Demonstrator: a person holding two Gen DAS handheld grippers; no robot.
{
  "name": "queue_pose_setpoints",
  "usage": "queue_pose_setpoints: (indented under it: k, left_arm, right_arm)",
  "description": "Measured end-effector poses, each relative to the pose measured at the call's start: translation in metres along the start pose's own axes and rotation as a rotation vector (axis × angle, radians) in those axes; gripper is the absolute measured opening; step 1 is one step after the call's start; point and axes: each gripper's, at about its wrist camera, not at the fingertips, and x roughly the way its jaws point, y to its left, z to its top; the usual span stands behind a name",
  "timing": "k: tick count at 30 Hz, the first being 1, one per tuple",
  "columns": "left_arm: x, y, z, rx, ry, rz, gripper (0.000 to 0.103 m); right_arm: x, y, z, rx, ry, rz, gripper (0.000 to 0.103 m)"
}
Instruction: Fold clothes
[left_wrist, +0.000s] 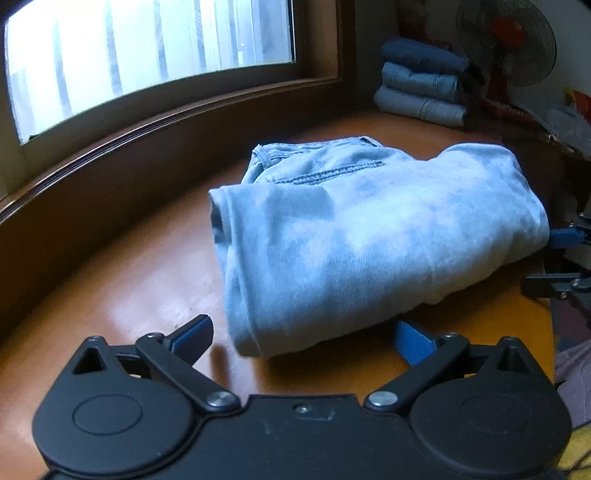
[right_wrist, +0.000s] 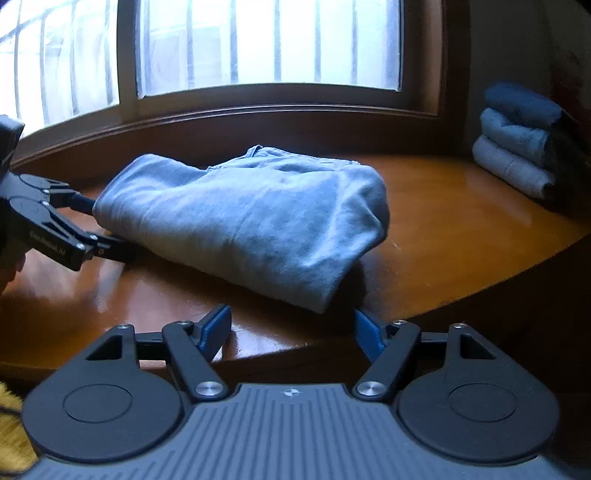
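Denim jeans (left_wrist: 369, 240) folded on wooden table (left_wrist: 129, 288), stack (left_wrist: 421, 83) behind, both tongs apart.

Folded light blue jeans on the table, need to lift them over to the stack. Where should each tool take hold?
Judging by the pose, take the folded jeans at their two short ends, low near the table. The left tool and right tool already face opposite ends, both open. The layered end edges give thick folds to pinch; gripping the smooth top would likely peel one layer.

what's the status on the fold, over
Left gripper and right gripper open, empty. Folded light blue denim jeans on wooden table. Nothing in the way.
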Motion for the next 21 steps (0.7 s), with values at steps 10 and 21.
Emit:
queue_pose_setpoints:
  k: [10,21]
  left_arm:
    - [-0.016,-0.015,0.008,-0.031,-0.009,-0.044,0.078]
    - [-0.103,-0.035,0.04,-0.083,-0.113,-0.017,0.077]
  right_arm:
    - [0.019,0.0,0.016,-0.054,-0.067,0.039,0.05]
    - [-0.06,-0.039,0.059,0.064,-0.181,0.227,0.044]
